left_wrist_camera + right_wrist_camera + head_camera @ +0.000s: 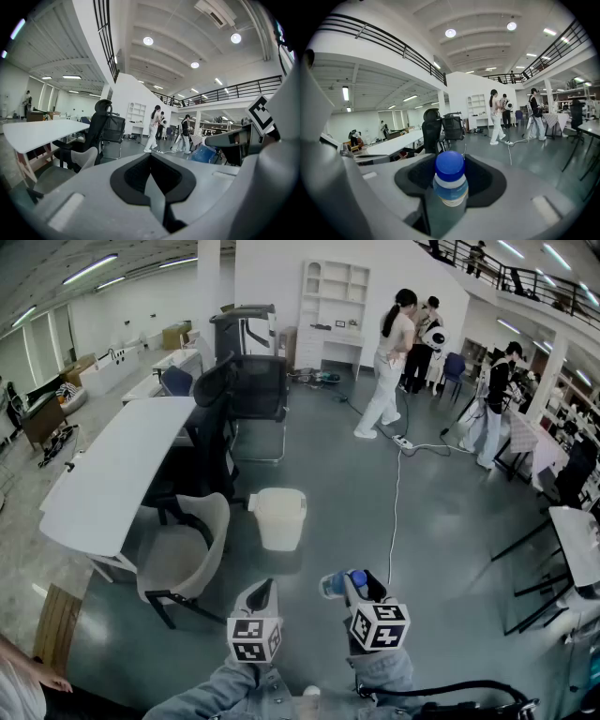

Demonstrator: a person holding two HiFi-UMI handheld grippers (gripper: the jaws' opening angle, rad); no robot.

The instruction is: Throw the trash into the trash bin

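**Bottle (pixel 450 180) clamped in the right gripper (pixel 449 199), trash bin (pixel 279 517) ahead on the floor**

Nearest the camera, both grippers are held out side by side over the grey floor (pixel 441 549), each tipped slightly downward. The right gripper's jaws are clamped on a small bottle with a blue cap and a blue-and-white label. In the right gripper view the bottle stands upright between the jaws, cap on top. In the head view the cap end pokes out to the left of that gripper. The left gripper (pixel 151 185) has its jaws together, with nothing between them.

Just beyond the grippers, the white trash bin stands upright on the floor, well apart from the bottle. A beige chair (pixel 183 554) sits beside it on the left, against a long white table (pixel 112 474). Past these stand black office chairs (pixel 258 390). A white cable (pixel 396 512) runs across the floor to the right of the bin. Farthest off, several people (pixel 389 362) stand near a white shelf unit (pixel 335 296).
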